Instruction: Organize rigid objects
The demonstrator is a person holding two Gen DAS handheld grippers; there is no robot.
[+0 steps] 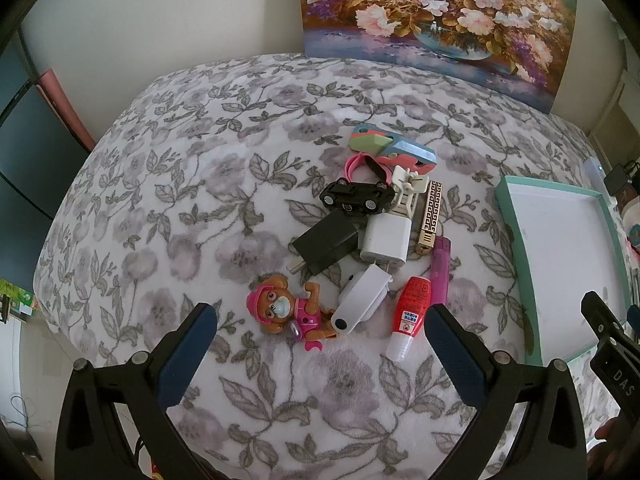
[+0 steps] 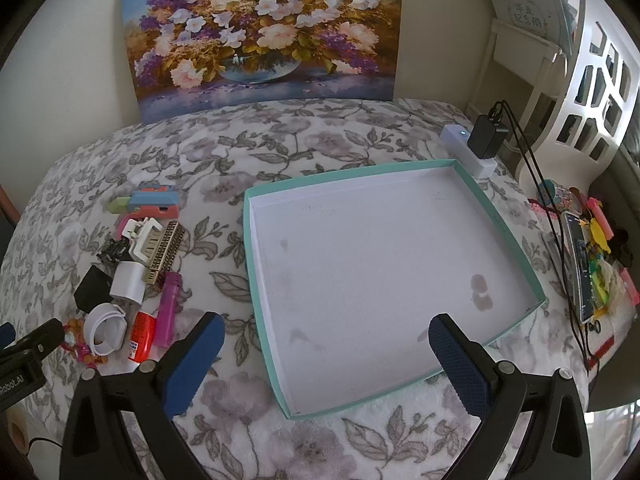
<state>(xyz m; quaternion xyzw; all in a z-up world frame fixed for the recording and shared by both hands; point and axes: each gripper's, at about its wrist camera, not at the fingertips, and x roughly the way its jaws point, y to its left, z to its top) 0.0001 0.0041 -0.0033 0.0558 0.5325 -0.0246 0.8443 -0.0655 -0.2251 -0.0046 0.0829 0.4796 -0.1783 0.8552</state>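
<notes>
— So, how are the grippers held?
— Both are spread wide with nothing between the fingers: the left gripper [image 1: 322, 314] is poised above the dog figure [image 1: 286, 311], the right gripper [image 2: 326, 330] above the teal tray [image 2: 256, 280].
— And the small objects?
— They are piled [image 1: 376, 232] on the floral blanket [image 1: 180, 200], just left of the tray.

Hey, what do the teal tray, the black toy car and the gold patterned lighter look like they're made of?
Teal tray: probably cardboard, matte, with thin folded walls and stains soaked into its white floor. Black toy car: likely glossy moulded plastic or painted metal; the look can't settle which. Gold patterned lighter: seemingly metal, with a shiny gold casing bearing a raised key pattern.
</notes>
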